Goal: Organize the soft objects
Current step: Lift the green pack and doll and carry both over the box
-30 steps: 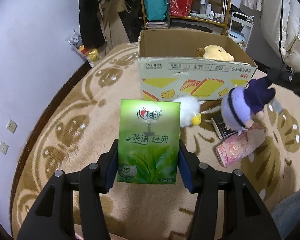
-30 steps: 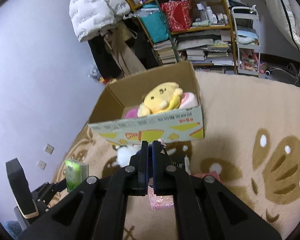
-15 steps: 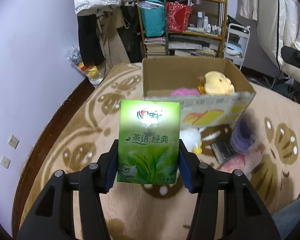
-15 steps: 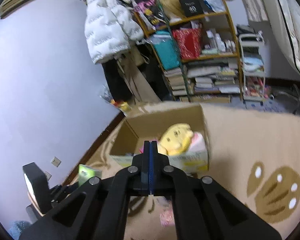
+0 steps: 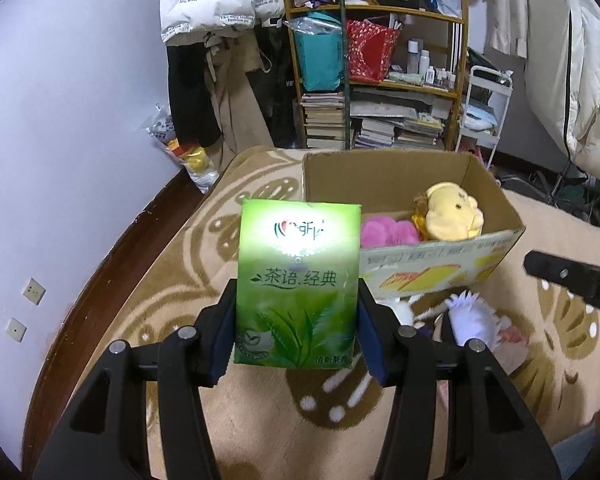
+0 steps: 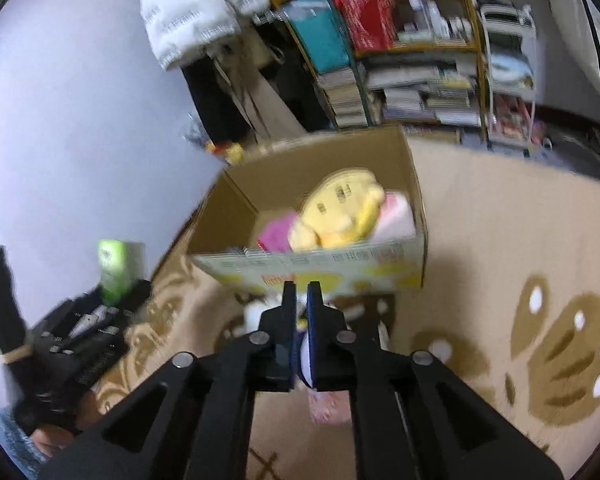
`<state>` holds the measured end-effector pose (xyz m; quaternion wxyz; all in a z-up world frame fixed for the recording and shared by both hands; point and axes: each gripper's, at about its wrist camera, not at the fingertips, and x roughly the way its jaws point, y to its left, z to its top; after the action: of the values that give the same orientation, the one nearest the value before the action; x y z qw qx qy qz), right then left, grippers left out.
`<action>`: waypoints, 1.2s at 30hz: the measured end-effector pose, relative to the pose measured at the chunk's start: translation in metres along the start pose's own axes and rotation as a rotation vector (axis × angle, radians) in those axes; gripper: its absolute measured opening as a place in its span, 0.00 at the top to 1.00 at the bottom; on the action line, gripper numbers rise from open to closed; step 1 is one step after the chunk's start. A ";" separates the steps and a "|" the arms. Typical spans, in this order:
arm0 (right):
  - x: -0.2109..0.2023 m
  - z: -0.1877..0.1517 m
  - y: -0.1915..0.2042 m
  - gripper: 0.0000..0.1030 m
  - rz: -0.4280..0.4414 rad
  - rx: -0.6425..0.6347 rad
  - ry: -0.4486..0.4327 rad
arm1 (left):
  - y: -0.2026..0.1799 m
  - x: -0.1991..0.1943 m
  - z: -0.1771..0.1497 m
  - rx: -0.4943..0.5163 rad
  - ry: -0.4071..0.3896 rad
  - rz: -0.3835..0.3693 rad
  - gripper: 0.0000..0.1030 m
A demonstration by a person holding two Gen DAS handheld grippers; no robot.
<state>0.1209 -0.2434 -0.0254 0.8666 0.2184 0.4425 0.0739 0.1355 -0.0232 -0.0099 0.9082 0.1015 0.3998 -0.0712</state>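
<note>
- Tissue pack (image 5: 297,286), green, stands upright, pinched between the left gripper (image 5: 298,332) pads, above the rug (image 5: 148,300) before the cardboard box (image 5: 440,264).
- Right gripper (image 6: 301,296): jaws opening, a narrow gap, nothing gripped.

Green tissue pack (image 5: 298,284) stands upright, clamped at its sides – off the rug. Yellow plush (image 5: 452,216) and pink fluffy one (image 5: 384,234) sit inside the cardboard box (image 5: 440,258); a purple-white plush (image 5: 474,314) lies just in front.
</note>
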 end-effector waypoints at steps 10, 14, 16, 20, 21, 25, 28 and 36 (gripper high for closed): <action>0.031 -0.021 -0.024 0.30 -0.039 0.087 0.059 | 0.004 -0.001 -0.009 -0.001 0.006 0.010 0.50; 0.049 -0.028 -0.038 0.30 -0.038 0.153 0.114 | 0.006 -0.003 -0.011 0.000 0.003 0.016 0.49; 0.057 -0.033 -0.041 0.30 -0.007 0.195 0.138 | 0.007 -0.003 -0.011 -0.002 0.002 0.017 0.49; 0.078 -0.038 -0.044 0.30 0.051 0.255 0.189 | 0.009 -0.002 -0.013 -0.013 0.010 0.014 0.49; 0.083 -0.041 -0.043 0.30 0.044 0.245 0.204 | 0.009 -0.001 -0.014 -0.014 0.014 0.014 0.49; 0.094 -0.048 -0.040 0.52 0.045 0.237 0.234 | 0.013 0.000 -0.017 -0.022 0.022 0.014 0.49; 0.084 -0.047 -0.037 0.53 0.022 0.224 0.199 | 0.014 0.000 -0.017 -0.017 0.020 0.019 0.49; 0.020 -0.030 -0.020 0.54 -0.006 0.130 0.056 | 0.015 0.001 -0.013 0.003 0.007 0.038 0.49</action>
<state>0.1074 -0.2460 -0.0644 0.8381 0.2709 0.4711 0.0486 0.1297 -0.0052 -0.0172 0.9077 0.1105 0.4010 -0.0543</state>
